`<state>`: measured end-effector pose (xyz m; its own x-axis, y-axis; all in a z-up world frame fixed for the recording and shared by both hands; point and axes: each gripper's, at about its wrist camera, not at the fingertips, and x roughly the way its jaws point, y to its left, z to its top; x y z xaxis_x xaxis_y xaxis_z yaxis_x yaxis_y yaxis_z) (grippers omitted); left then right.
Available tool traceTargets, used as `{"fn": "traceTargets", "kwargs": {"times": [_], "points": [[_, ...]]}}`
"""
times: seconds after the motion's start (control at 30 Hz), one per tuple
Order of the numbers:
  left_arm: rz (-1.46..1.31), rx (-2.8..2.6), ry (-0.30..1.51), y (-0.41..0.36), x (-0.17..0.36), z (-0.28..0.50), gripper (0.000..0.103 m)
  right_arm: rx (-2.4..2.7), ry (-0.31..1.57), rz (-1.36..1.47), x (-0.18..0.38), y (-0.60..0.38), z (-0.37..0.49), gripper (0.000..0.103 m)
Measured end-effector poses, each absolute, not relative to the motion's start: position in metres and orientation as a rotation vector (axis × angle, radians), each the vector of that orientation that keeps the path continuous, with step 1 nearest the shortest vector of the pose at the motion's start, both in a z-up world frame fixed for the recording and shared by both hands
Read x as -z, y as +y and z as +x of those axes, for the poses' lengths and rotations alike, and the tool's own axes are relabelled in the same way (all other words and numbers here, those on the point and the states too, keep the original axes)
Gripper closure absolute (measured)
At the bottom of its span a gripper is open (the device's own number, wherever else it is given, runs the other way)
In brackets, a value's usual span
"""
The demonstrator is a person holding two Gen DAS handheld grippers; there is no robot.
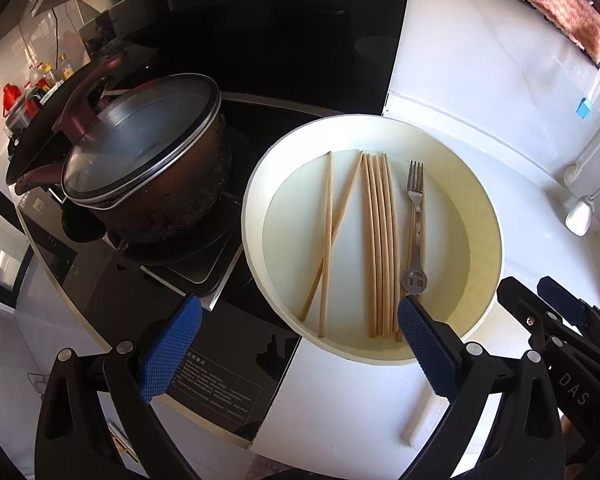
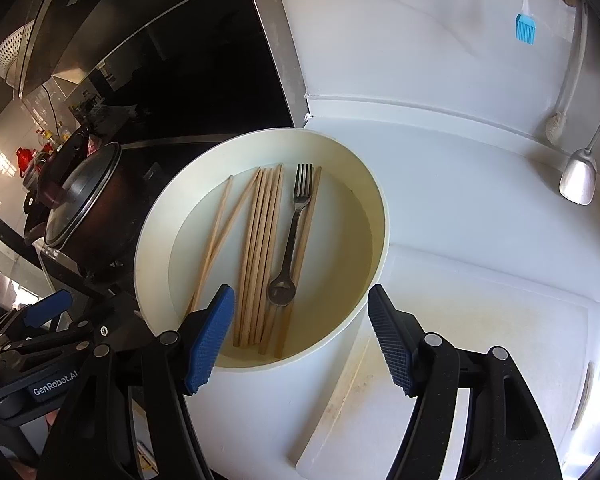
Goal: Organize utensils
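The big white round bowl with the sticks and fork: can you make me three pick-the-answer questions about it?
1. Where does the silver metal fork lie?
A in the white round bowl
B on the stove
C in a claw

2. How many forks?
A three
B one
C none

3. The dark pot's glass lid is:
A on the pot
B on the counter
C in the bowl

Answers: 1 A, it rests among the wooden chopsticks in the bowl. 2 B, only one shows. 3 A, the lid covers the pot.

Chopsticks' near ends — behind basin rim
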<state>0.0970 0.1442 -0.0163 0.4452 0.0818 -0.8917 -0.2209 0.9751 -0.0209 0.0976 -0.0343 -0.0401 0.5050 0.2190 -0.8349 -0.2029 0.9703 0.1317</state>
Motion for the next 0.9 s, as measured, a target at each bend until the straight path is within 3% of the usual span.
{"fn": "traceTargets", "kwargs": {"times": [0.9], "points": [[-0.122, -0.177, 1.042, 0.146, -0.010, 0.100, 0.006, -0.248, 0.961, 0.002, 0.014, -0.036, 0.088, 0.037]]}}
